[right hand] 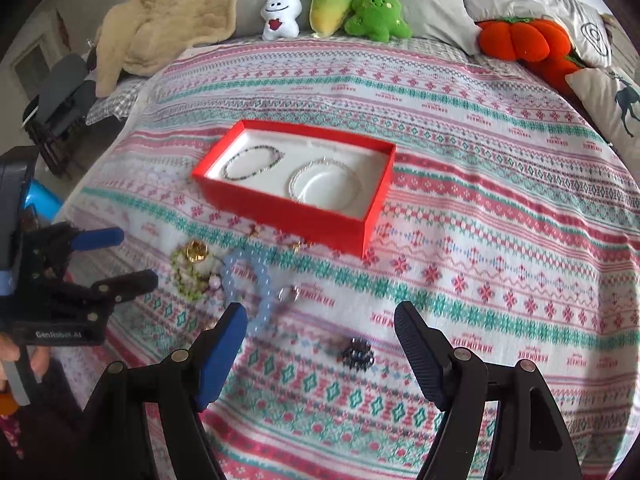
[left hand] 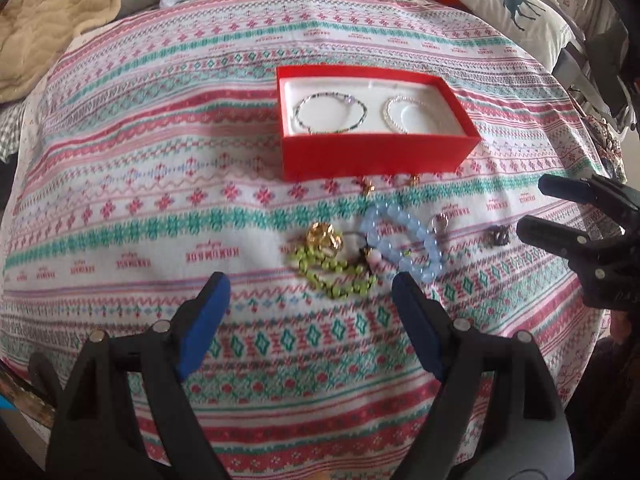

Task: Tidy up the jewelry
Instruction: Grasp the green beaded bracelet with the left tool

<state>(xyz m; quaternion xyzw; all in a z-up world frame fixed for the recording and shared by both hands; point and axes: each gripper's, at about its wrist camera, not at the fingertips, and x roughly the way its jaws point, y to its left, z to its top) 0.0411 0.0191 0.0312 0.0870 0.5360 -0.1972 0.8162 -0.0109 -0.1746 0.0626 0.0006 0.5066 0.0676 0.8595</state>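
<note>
On the bed (right hand: 500, 208) an open box (right hand: 280, 216) sits mid-way, with two bracelets inside: one (right hand: 252, 164) left, one (right hand: 324, 184) right. Near of the box lies a heap of jewelry (right hand: 228, 276); a small clip (right hand: 357, 354) lies right of it, apart. Plush toys (right hand: 332, 8) line the far edge.

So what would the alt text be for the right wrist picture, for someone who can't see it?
An open right gripper hovers empty over a patterned bedspread, above a small dark trinket. Ahead, a red box holds two bracelets; a blue bead bracelet and green beads lie loose nearby. The open left gripper enters from the left.
</note>
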